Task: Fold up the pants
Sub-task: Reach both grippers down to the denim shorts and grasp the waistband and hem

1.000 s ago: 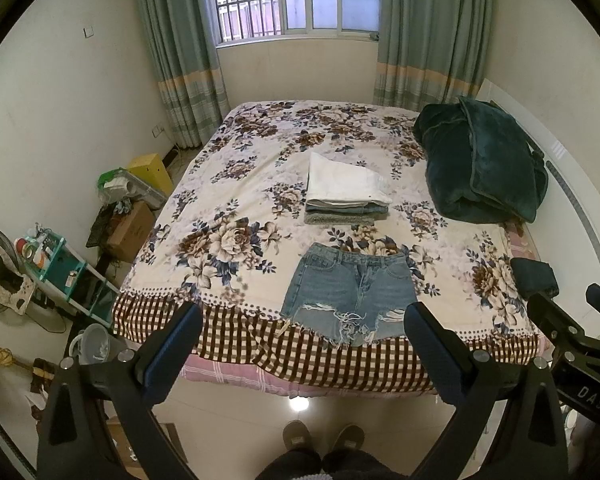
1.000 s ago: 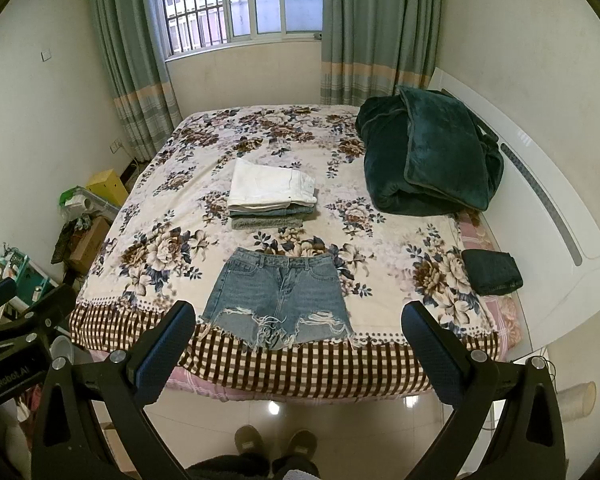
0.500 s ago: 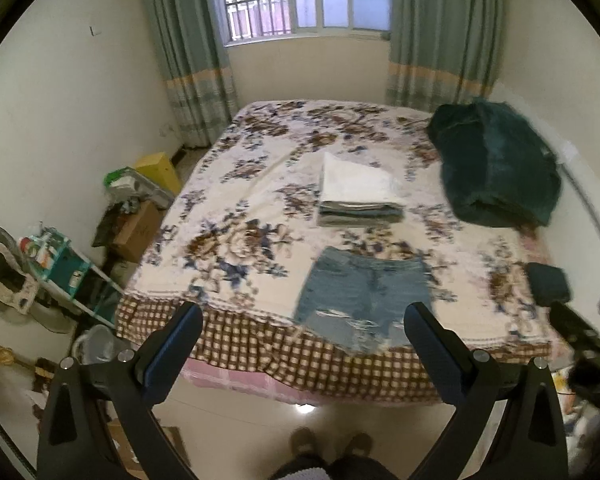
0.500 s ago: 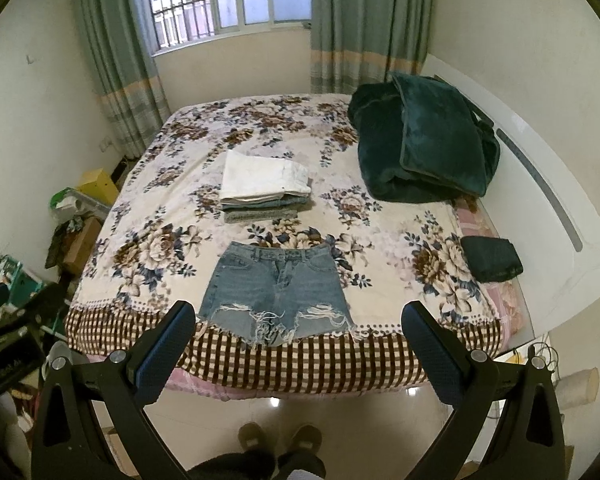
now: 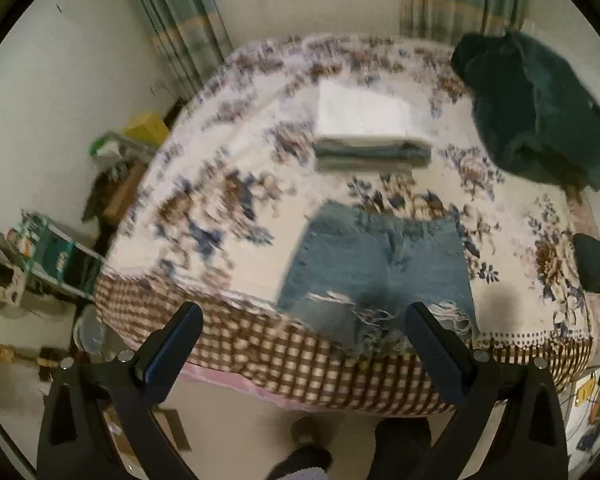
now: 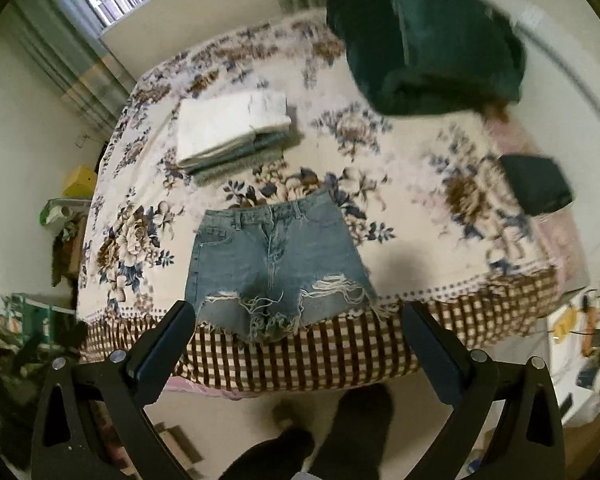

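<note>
Frayed blue denim shorts (image 5: 376, 272) (image 6: 276, 264) lie flat at the near edge of the floral bed (image 5: 228, 184) (image 6: 416, 208), waistband away from me, hems at the checked border. My left gripper (image 5: 300, 320) is open and empty, hovering just short of the bed edge, its right finger over the shorts' right hem. My right gripper (image 6: 296, 316) is open and empty, its fingers either side of the hems. Neither touches the shorts. The left wrist view is blurred.
A stack of folded clothes (image 5: 370, 132) (image 6: 232, 132) with a white piece on top sits beyond the shorts. A dark green blanket (image 5: 536, 108) (image 6: 428, 44) lies at the far right, a small dark bundle (image 6: 536, 184) on the right edge. Clutter (image 5: 48, 248) stands on the floor at left.
Both grippers have moved forward and down towards the bed's near edge; the shorts now look larger and closer. Both stay open. The right view has tilted.
</note>
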A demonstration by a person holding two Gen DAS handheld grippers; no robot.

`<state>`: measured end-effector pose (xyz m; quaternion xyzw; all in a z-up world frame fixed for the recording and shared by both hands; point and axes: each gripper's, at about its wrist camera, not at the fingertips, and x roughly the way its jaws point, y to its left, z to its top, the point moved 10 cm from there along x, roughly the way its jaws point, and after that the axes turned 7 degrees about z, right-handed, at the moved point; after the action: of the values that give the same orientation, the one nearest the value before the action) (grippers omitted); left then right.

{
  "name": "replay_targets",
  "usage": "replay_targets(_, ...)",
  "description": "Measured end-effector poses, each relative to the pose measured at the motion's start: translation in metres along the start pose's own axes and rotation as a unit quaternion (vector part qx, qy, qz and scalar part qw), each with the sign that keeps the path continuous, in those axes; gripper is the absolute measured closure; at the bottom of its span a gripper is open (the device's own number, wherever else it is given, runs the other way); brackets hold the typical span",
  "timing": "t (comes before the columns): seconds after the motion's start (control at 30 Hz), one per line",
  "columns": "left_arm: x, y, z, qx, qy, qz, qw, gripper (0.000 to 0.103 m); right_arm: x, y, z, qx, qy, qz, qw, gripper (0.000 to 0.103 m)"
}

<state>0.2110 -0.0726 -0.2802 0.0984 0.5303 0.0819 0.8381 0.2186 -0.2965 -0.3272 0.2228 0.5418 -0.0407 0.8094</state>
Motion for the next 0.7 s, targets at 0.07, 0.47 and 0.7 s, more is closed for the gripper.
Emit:
replay_targets(0.07, 0.032, -0.034, -0.005, -0.007, 0.028, -0.002, 0.9996, 0.0, 0.04, -0.035, 0.023, 0.011, 0.021, 0.011, 1.0, 0.0)
replay_targets(0.47, 0.195, -0.29, -0.096, -0.01, 0.185, -0.091, 0.9784, 0.0, 0.26, -0.224, 0.112, -0.043, 0.132, 0.024, 0.99, 0.0)
replay_targets(0.7, 0.264, -0.349, -0.133, 0.02, 0.202, -0.046, 0.9782, 0.012, 0.342, -0.27, 0.111, -0.04, 0.18, 0.053, 0.981, 0.0)
